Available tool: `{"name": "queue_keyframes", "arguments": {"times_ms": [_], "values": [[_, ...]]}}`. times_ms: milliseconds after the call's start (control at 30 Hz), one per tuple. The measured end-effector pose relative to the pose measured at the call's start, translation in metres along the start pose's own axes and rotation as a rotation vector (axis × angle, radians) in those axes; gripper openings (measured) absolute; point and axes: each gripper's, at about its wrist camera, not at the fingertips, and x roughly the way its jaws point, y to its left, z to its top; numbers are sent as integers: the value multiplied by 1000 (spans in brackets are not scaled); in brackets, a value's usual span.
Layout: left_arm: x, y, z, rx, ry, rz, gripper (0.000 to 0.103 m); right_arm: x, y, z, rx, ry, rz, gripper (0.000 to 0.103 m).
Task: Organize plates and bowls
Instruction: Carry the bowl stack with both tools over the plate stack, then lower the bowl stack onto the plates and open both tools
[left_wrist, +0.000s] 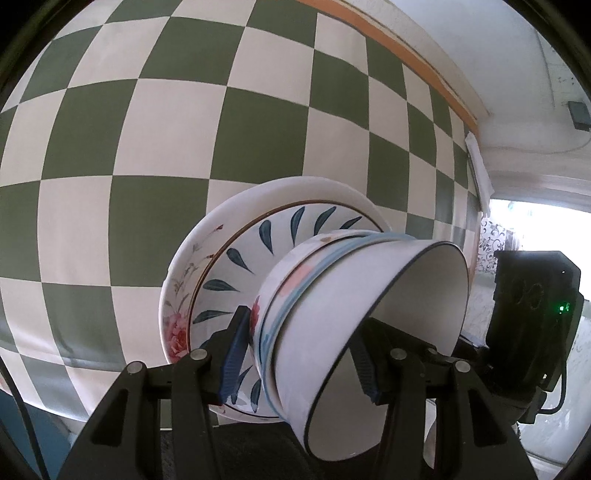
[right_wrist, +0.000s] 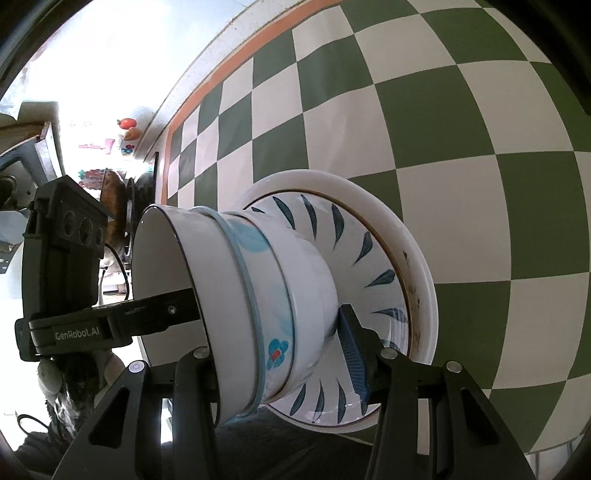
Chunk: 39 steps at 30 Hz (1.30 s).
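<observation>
A nested stack of bowls (left_wrist: 325, 317) sits on a blue-leaf plate (left_wrist: 236, 266), which lies on a larger white floral plate (left_wrist: 184, 280). All rest on the green-and-white checkered tablecloth (left_wrist: 147, 129). My left gripper (left_wrist: 299, 358) is closed around the bowl stack from one side, blue pads on the walls. My right gripper (right_wrist: 280, 362) grips the same bowl stack (right_wrist: 258, 295) from the opposite side; the leaf plate (right_wrist: 369, 258) and the white plate (right_wrist: 417, 258) lie beneath. Each gripper shows in the other's view.
An orange border (left_wrist: 406, 48) marks the cloth's far edge. The right gripper body (left_wrist: 532, 306) stands just right of the stack. In the right wrist view, the left gripper body (right_wrist: 66, 266) stands left, with shelves and clutter (right_wrist: 110, 162) beyond.
</observation>
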Motion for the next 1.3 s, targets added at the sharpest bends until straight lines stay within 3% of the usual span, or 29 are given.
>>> {"name": "queue_keyframes", "arguments": {"times_ms": [533,900,1067,1300], "values": [[-4,-1,-3,0,-20,10,48,-2,-14,-4,41,-10,56,49],[-5,-3,-5,9,-22,24,48,-4,-6,-2,37,-8,10,49],[-13,-6,-12,27,-78,105,48,-16,4,-2,9,-48,-38,49],[-44,-12,-38,58,-179,237,49,-45,29,-15,-65,-110,-179,49]]}}
